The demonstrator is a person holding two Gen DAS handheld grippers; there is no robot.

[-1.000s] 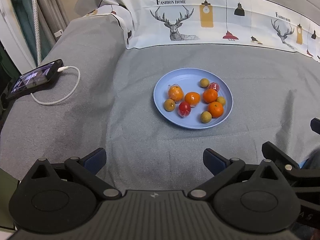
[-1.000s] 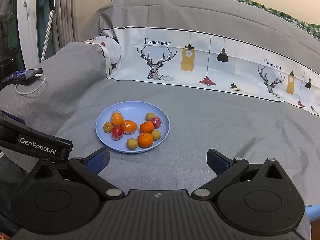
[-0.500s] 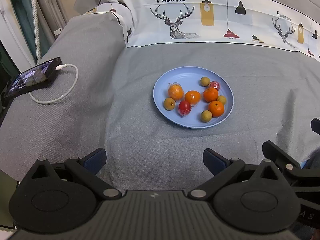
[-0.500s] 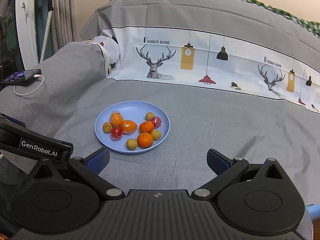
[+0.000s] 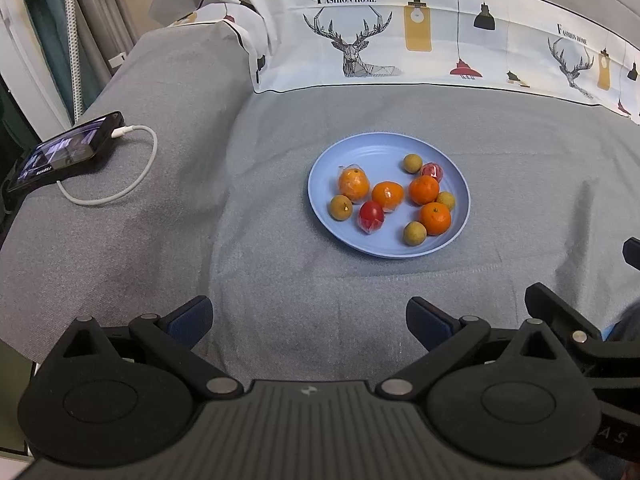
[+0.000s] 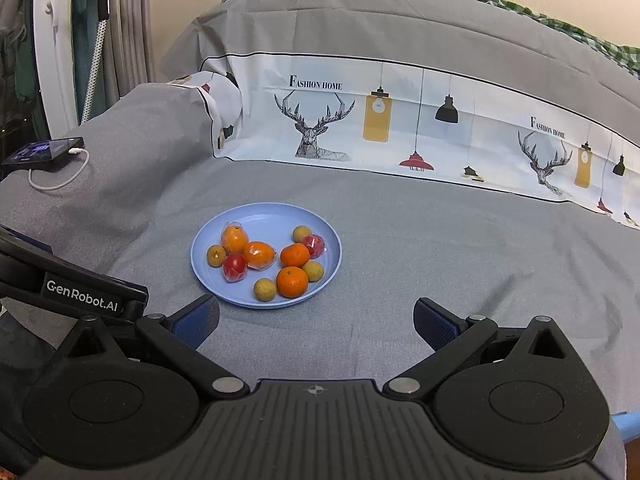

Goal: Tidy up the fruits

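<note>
A light blue plate (image 5: 372, 148) (image 6: 272, 214) rests on the grey bedspread and holds several fruits. Among them are oranges such as one bare orange (image 5: 435, 218) (image 6: 292, 282), two wrapped red fruits, one at the plate's front (image 5: 371, 216) (image 6: 234, 266), and small yellow-brown round fruits like the front one (image 5: 414, 233) (image 6: 265, 289). My left gripper (image 5: 309, 318) is open, with nothing between its fingers, well short of the plate. My right gripper (image 6: 316, 320) is also open and empty, just in front of the plate's near rim.
A black phone (image 5: 60, 152) (image 6: 42, 150) with a white charging cable (image 5: 132, 176) lies on the raised grey fold at the left. A printed white band with deer (image 5: 360, 48) (image 6: 316, 124) crosses the bedding behind the plate. The left gripper's body (image 6: 80, 292) shows at the right view's left edge.
Both views have drifted slightly; the plate sits a little higher and nearer in the right wrist view. Both grippers stay open and nothing has been grasped.
</note>
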